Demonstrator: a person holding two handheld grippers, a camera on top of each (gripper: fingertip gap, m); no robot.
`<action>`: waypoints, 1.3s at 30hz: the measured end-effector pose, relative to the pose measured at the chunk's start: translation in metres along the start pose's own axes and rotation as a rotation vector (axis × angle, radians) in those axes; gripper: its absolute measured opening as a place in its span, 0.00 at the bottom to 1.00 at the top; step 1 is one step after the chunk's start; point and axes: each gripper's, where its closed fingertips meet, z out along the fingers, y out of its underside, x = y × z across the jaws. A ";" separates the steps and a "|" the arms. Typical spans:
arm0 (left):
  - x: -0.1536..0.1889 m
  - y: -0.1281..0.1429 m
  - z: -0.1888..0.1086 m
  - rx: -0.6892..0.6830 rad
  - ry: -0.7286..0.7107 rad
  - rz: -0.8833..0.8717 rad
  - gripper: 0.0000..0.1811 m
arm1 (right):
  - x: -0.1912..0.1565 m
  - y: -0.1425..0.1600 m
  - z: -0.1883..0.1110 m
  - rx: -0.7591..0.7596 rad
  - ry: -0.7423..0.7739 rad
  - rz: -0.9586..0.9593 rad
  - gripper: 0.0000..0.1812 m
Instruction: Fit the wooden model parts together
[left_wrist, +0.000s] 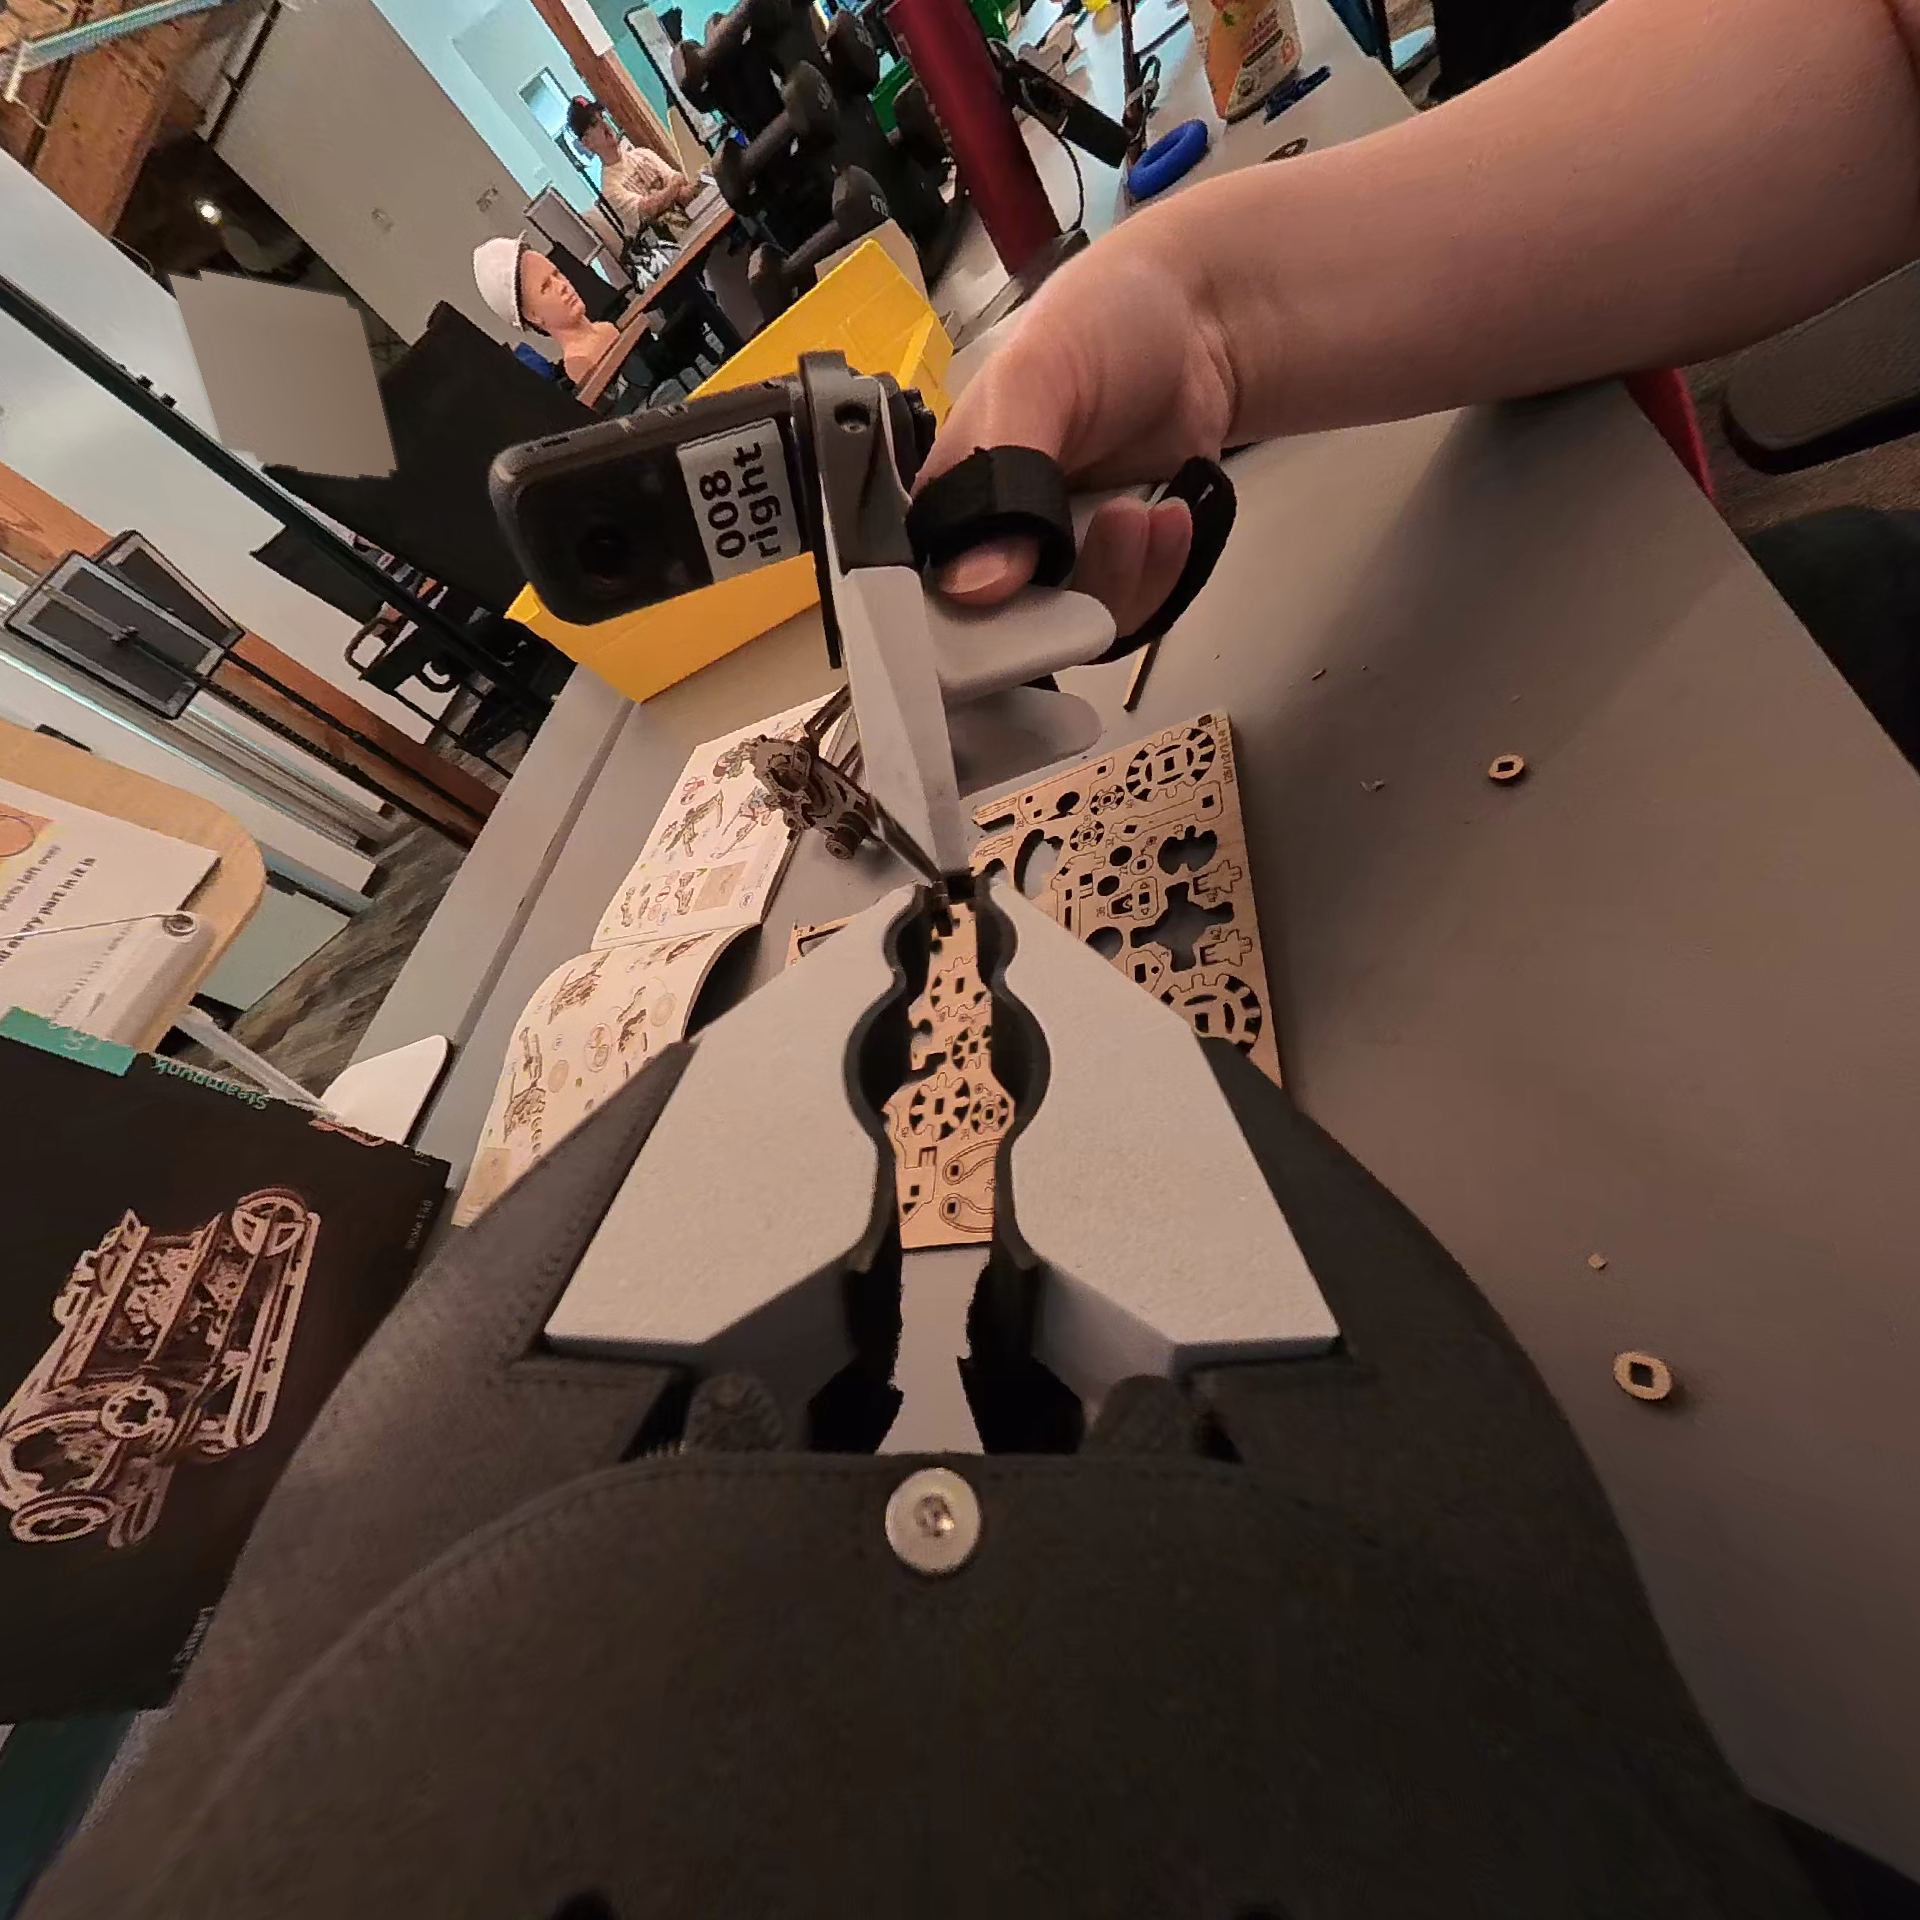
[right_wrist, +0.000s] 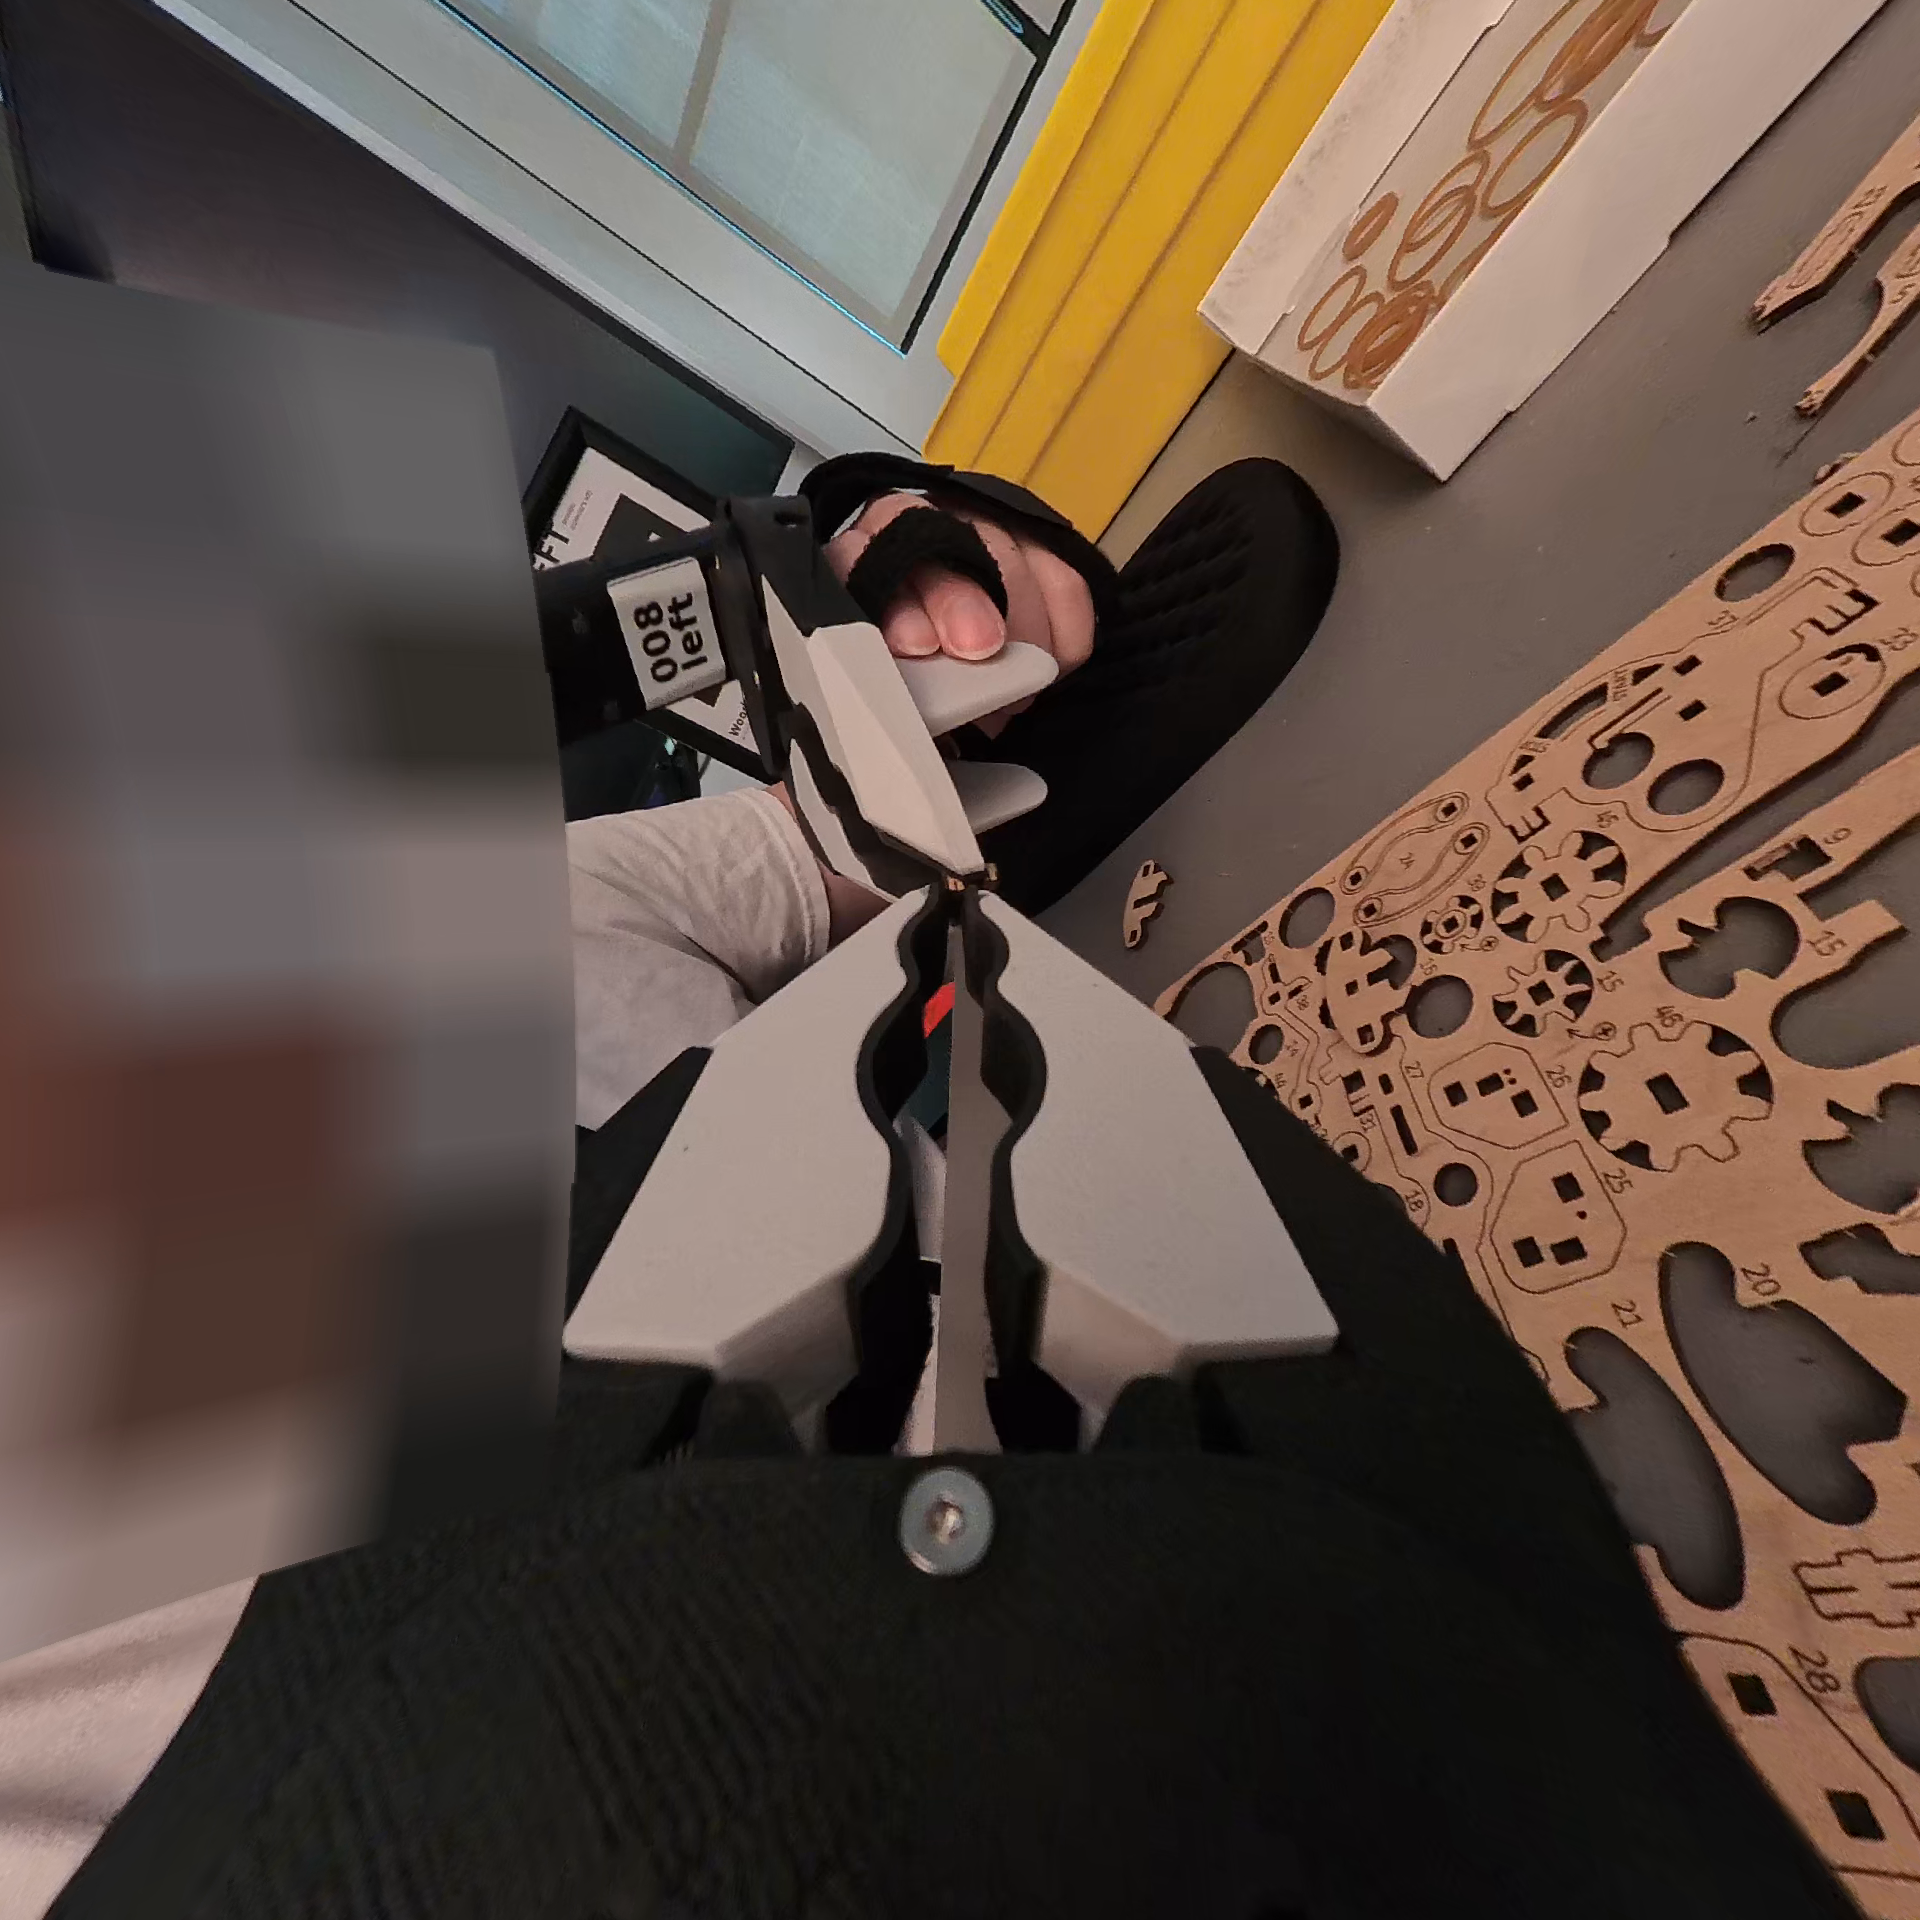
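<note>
In the left wrist view, my left gripper (left_wrist: 948, 902) is shut on a tiny dark wooden part (left_wrist: 940, 888). My right gripper (left_wrist: 940, 868) comes down from above, and its shut tips meet mine at that part. In the right wrist view, my right gripper (right_wrist: 961, 902) is shut on the tiny wooden part (right_wrist: 968, 880), tip to tip with the left gripper (right_wrist: 958, 857). I cannot tell whether it is one piece or two. A half-built wooden model (left_wrist: 816, 795) stands on the open instruction booklet (left_wrist: 675, 894). A laser-cut wooden sheet (left_wrist: 1153, 883) lies under both grippers.
A yellow bin (left_wrist: 686, 644) stands behind the booklet. A black model box (left_wrist: 156, 1351) is at the left. Small wooden offcuts (left_wrist: 1644, 1377) lie on the grey table (left_wrist: 1507, 1039). The right wrist view shows the sheet (right_wrist: 1558, 1091), a loose piece (right_wrist: 1143, 902) and a white box (right_wrist: 1455, 260). The grippers are tip to tip, or close to it.
</note>
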 end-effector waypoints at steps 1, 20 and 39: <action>0.000 0.000 0.000 0.004 0.004 -0.009 0.03 | 0.000 0.000 0.000 0.001 -0.005 0.002 0.00; -0.025 -0.016 -0.018 0.144 0.044 -0.288 0.00 | 0.015 -0.011 -0.009 0.020 0.193 -0.273 0.07; -0.048 0.013 -0.018 0.104 0.141 -0.784 0.00 | 0.090 0.024 -0.004 -0.365 0.678 -0.748 0.08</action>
